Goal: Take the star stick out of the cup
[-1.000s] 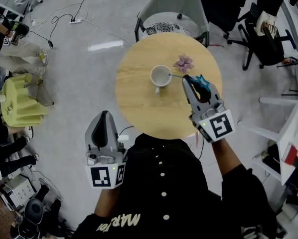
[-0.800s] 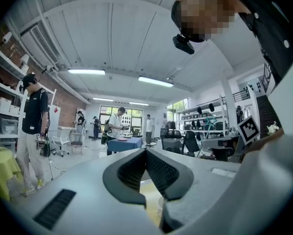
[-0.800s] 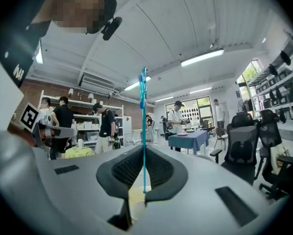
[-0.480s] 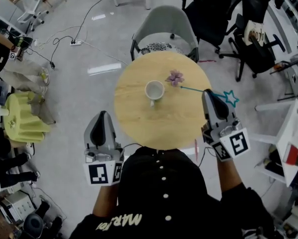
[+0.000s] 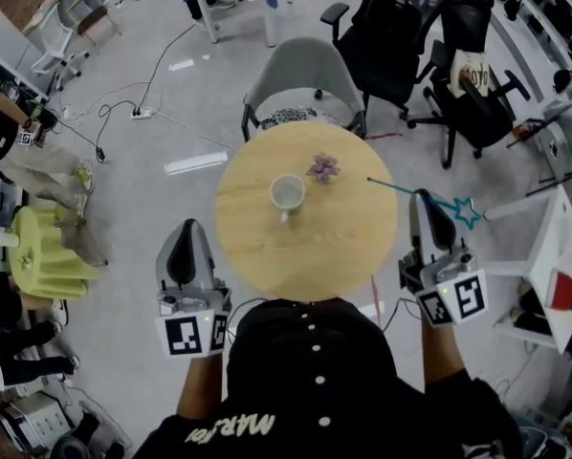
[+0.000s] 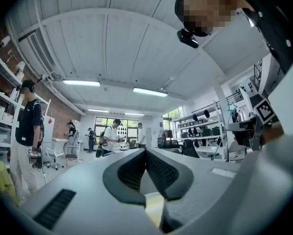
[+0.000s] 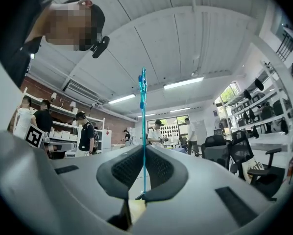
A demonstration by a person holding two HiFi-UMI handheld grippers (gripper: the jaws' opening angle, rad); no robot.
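Note:
The star stick [image 5: 393, 187] is a thin teal rod with an outlined star [image 5: 468, 212] at one end. My right gripper [image 5: 426, 200] is shut on it beyond the right rim of the round wooden table [image 5: 343, 247]. The rod lies roughly level, one end over the table rim and the star out past the gripper. In the right gripper view the stick [image 7: 143, 126] rises straight up from between the closed pads of my right gripper [image 7: 144, 151]. The white cup [image 5: 287, 192] stands mid-table with nothing in it. My left gripper [image 5: 184, 232] hangs left of the table, shut and holding nothing, as the left gripper [image 6: 146, 152] view confirms.
A small purple flower-like object [image 5: 322, 167] lies right of the cup. A grey chair [image 5: 300, 79] stands behind the table, black office chairs [image 5: 458, 75] at the back right. White shelving [image 5: 563, 266] stands close to the right gripper. Cables cross the floor at left.
My right gripper has moved from beside the cup out to the right, past the table rim, carrying the star stick clear of the cup. The left gripper has stayed at the left.

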